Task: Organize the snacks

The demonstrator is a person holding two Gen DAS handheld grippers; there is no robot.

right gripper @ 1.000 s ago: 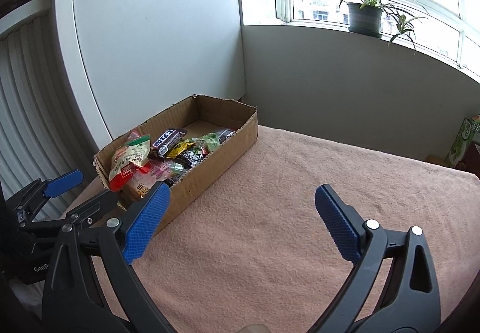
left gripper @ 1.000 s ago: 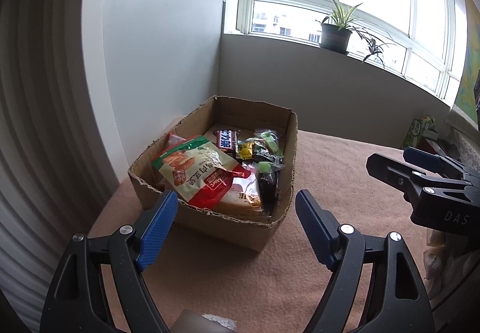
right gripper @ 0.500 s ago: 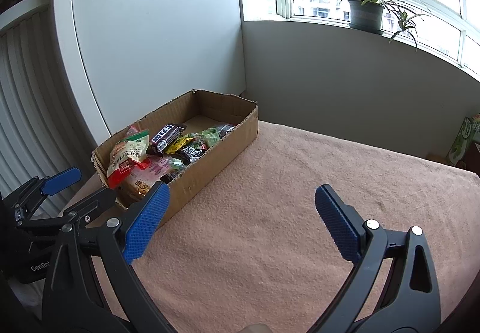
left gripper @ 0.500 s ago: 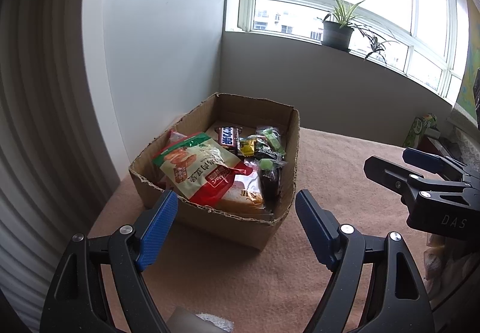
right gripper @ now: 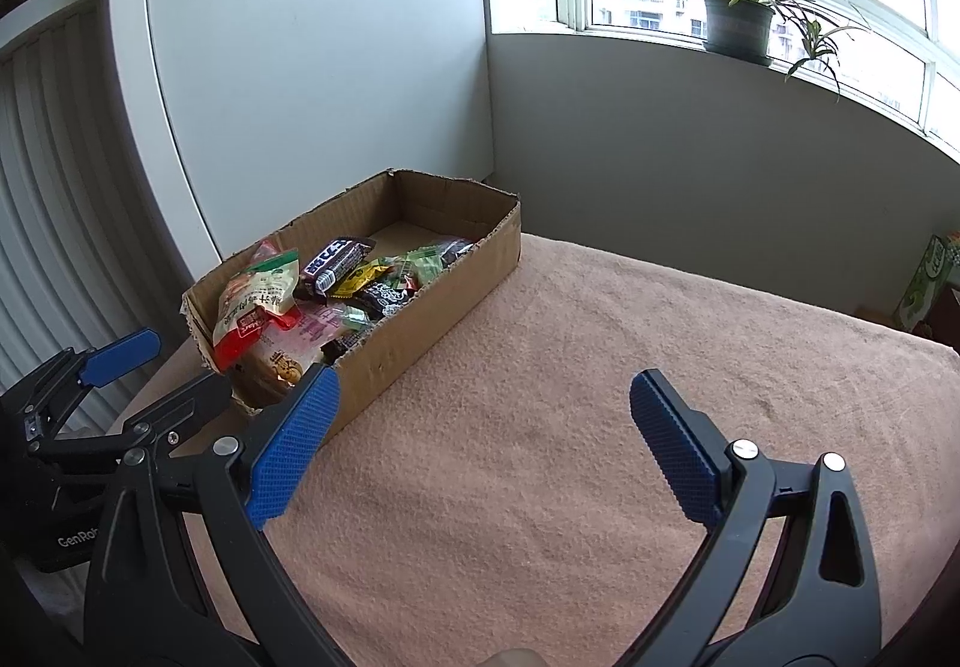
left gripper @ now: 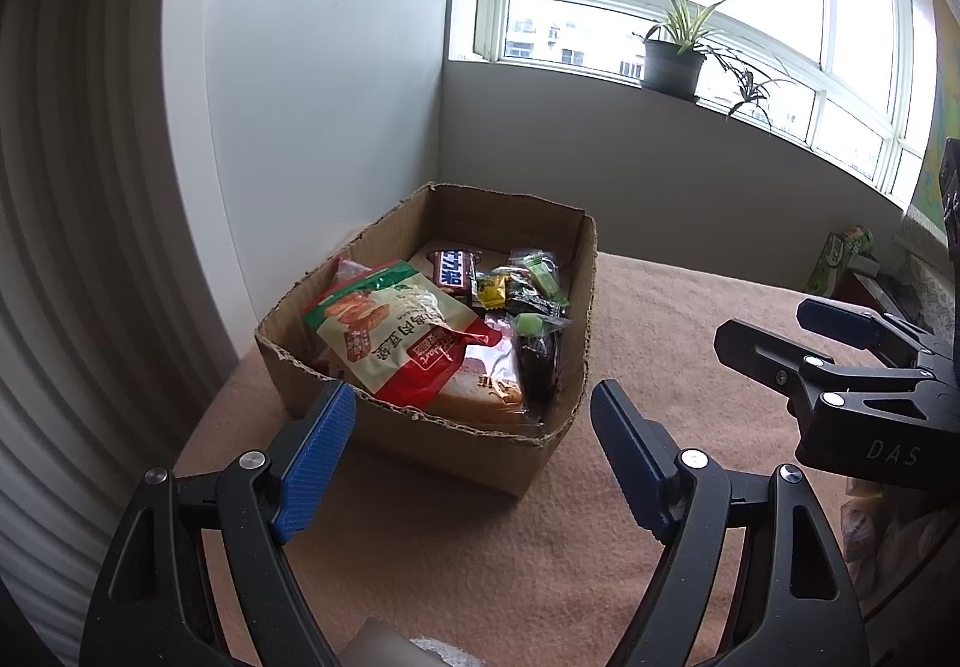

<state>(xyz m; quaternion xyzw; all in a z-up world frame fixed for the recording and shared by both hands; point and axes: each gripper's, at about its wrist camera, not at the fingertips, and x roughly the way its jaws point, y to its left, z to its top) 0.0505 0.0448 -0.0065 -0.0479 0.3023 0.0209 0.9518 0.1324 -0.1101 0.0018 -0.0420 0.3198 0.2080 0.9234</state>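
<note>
An open cardboard box (left gripper: 456, 445) stands at the table's left, against the white wall; it also shows in the right wrist view (right gripper: 420, 331). It holds several snacks: a green-and-red bag (left gripper: 396, 337) on top at the near end, a Snickers bar (left gripper: 454, 268), and small yellow, green and black packets (left gripper: 528, 295). My left gripper (left gripper: 474, 457) is open and empty, just short of the box's near wall. My right gripper (right gripper: 480, 439) is open and empty over bare cloth, right of the box. Each gripper shows in the other's view.
The table is covered with a pink-brown cloth (right gripper: 600, 397). A grey wall and a windowsill with a potted plant (right gripper: 738, 18) stand behind it. A green carton (right gripper: 930, 277) stands at the far right edge. A white radiator-like panel (left gripper: 72, 247) is to the left.
Both grippers have drawn back and risen slightly, so the box sits a little farther and lower in both views. Both stay open and empty.
</note>
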